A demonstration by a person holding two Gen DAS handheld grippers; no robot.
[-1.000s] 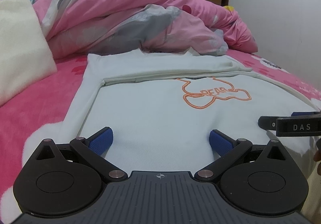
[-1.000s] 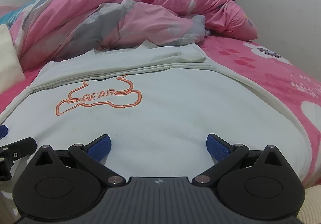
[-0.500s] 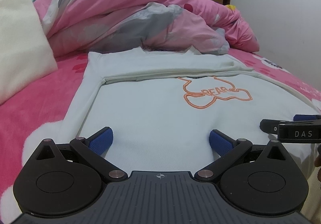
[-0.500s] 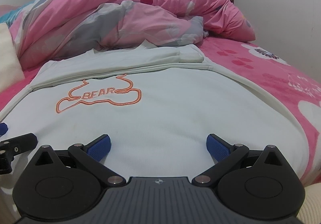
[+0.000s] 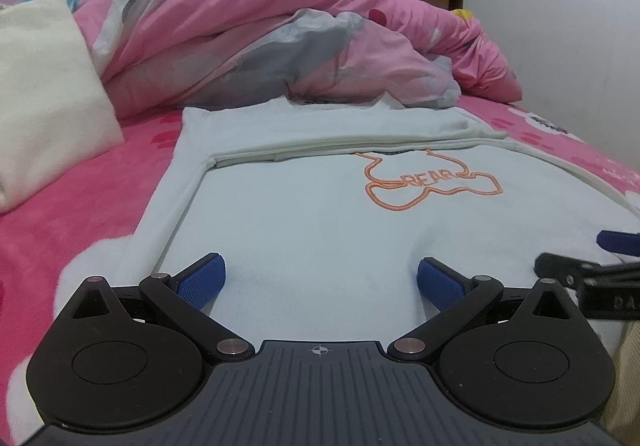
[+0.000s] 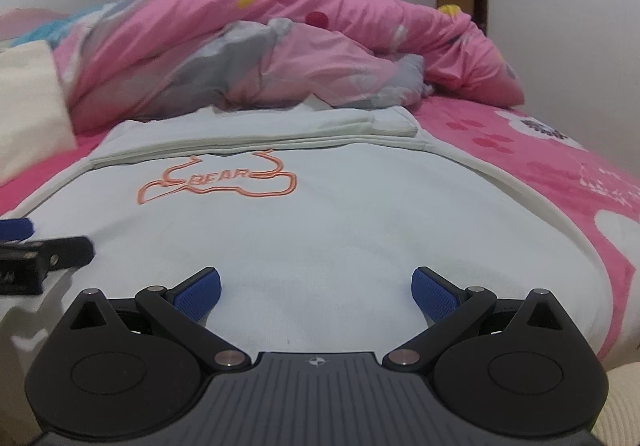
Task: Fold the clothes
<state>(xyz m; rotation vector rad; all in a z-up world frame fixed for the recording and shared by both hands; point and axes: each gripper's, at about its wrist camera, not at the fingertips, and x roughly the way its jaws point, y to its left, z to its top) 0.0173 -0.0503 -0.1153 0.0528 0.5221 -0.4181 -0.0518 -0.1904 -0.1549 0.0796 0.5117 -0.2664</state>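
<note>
Blue-padded fingers of the left gripper and right gripper gape wide, holding nothing, low over the near hem of the pale white "BEAR" sweatshirt stretching toward twelve o'clock on the pink bedspread; each should pinch every hem layer, then lift evenly
</note>
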